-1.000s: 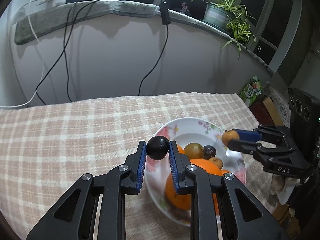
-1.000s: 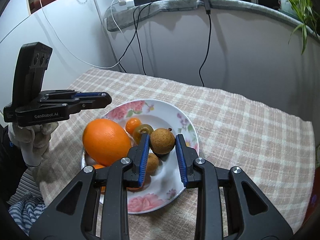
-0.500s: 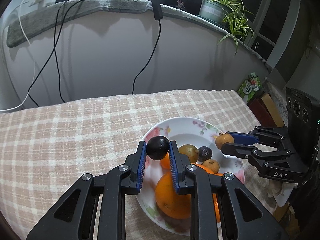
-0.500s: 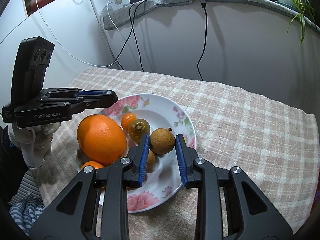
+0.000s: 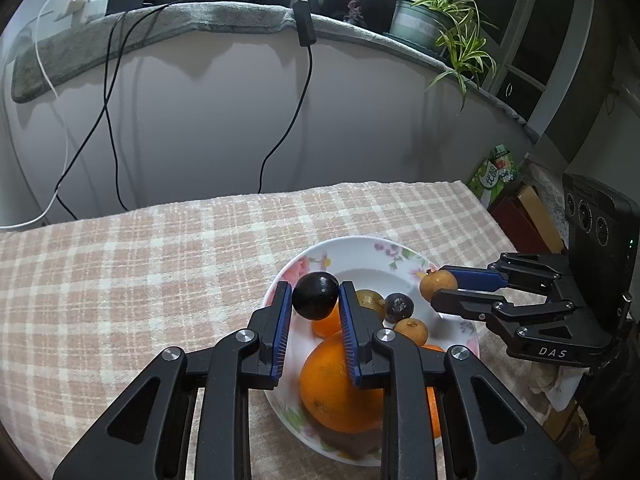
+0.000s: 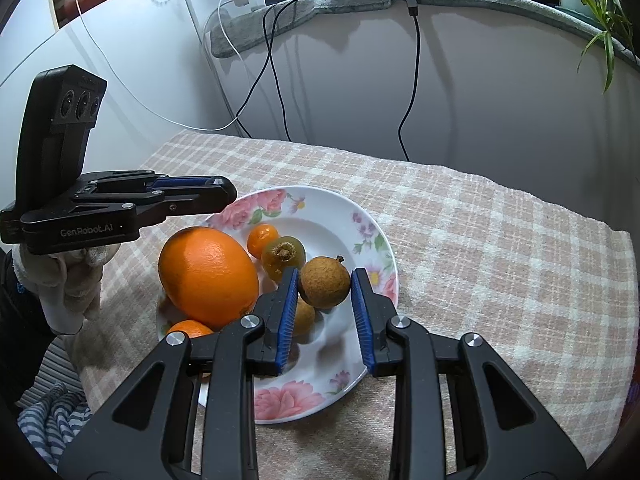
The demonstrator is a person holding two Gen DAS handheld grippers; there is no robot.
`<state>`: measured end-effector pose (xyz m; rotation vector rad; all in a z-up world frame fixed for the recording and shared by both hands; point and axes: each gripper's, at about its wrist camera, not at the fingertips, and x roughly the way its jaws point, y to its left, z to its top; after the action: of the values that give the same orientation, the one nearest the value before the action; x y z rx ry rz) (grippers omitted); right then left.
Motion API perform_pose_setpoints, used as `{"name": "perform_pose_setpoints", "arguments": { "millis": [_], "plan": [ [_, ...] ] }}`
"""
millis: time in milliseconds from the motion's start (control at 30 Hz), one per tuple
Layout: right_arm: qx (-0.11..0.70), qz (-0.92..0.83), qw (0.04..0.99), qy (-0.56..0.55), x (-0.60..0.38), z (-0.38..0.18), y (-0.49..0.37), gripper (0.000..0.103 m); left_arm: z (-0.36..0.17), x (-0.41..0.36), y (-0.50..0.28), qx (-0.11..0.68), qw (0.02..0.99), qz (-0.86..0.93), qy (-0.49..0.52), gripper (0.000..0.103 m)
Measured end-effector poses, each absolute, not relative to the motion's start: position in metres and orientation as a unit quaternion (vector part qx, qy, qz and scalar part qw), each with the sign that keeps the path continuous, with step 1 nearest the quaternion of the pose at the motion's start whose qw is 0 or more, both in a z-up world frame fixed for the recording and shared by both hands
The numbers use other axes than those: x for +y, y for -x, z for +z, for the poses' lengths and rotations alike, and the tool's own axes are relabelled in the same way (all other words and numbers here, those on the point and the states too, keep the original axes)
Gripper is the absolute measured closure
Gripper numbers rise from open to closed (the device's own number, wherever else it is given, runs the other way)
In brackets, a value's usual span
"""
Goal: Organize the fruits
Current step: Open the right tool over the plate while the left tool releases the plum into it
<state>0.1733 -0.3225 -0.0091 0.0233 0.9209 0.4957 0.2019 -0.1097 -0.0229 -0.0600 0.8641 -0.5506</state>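
A white plate [image 6: 372, 240] printed with pink flowers is set on a beige checked tablecloth [image 6: 500, 248], and most of the fruit is gathered in it. A large orange [image 6: 208, 276] is seen lying on the plate's left side in the right wrist view, with a small mandarin [image 6: 262, 239] and a greenish round fruit [image 6: 283, 254] just beside it, another small orange fruit [image 6: 188, 328] at the near rim, and a brown longan [image 6: 302, 316] partly hidden behind a blue pad. In the left wrist view a small dark shrivelled fruit [image 5: 399, 306] is also shown resting among them. The left gripper [image 5: 315, 304] is clamped on a dark round fruit [image 5: 315, 295], which is held above the plate's left edge, pinched between the two blue pads. The right gripper [image 6: 325, 300] is closed on a second brown longan [image 6: 324, 282], which is held over the right part of the plate, clear of the fruit below. On the side of the left gripper's body [image 6: 80, 216] the words "GenRobot.AI" can be read; on the right gripper's body [image 5: 552, 344] the letters "DAS" are printed. A green carton [image 5: 494, 172] with white lettering is seen beyond the table's far corner, but its writing cannot be made out. A potted spider plant [image 5: 436, 20] is stood on the ledge behind, and black cables [image 5: 296, 112] are hung down the wall.
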Motion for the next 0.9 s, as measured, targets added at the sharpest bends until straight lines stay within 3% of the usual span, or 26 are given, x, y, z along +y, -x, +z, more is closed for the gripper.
{"name": "perform_pose_setpoints", "arguments": {
  "millis": [67,133,200,233,300,433,500,900],
  "plan": [
    [0.438,0.237,0.867,-0.011,-0.322,-0.008,-0.173,0.074,-0.021,-0.108,-0.201,0.412,0.872,-0.264,0.031,0.069],
    [0.435,0.235,0.869,-0.012,-0.323,-0.008,-0.172,0.052,-0.021,-0.109,-0.200,0.411,0.872,-0.265,0.030,0.069],
    [0.430,0.230,0.873,-0.010,-0.323,-0.006,-0.171,0.043,-0.020,-0.109,-0.199,0.410,0.872,-0.265,0.028,0.068],
    [0.428,0.231,0.873,-0.011,-0.324,-0.005,-0.171,0.043,-0.019,-0.109,-0.198,0.410,0.873,-0.265,0.026,0.066],
    [0.427,0.230,0.874,-0.011,-0.324,-0.004,-0.171,0.041,-0.018,-0.110,-0.196,0.406,0.875,-0.262,0.021,0.047],
    [0.421,0.231,0.877,-0.014,-0.325,0.000,-0.168,0.021,-0.013,-0.110,-0.189,0.395,0.884,-0.251,0.007,0.028],
    [0.418,0.232,0.878,-0.015,-0.325,0.002,-0.166,0.018,-0.010,-0.112,-0.186,0.390,0.889,-0.241,-0.003,0.022],
    [0.413,0.224,0.883,0.000,-0.319,0.011,-0.160,0.013,0.005,-0.113,-0.164,0.363,0.906,-0.217,-0.028,0.022]
  ]
}}
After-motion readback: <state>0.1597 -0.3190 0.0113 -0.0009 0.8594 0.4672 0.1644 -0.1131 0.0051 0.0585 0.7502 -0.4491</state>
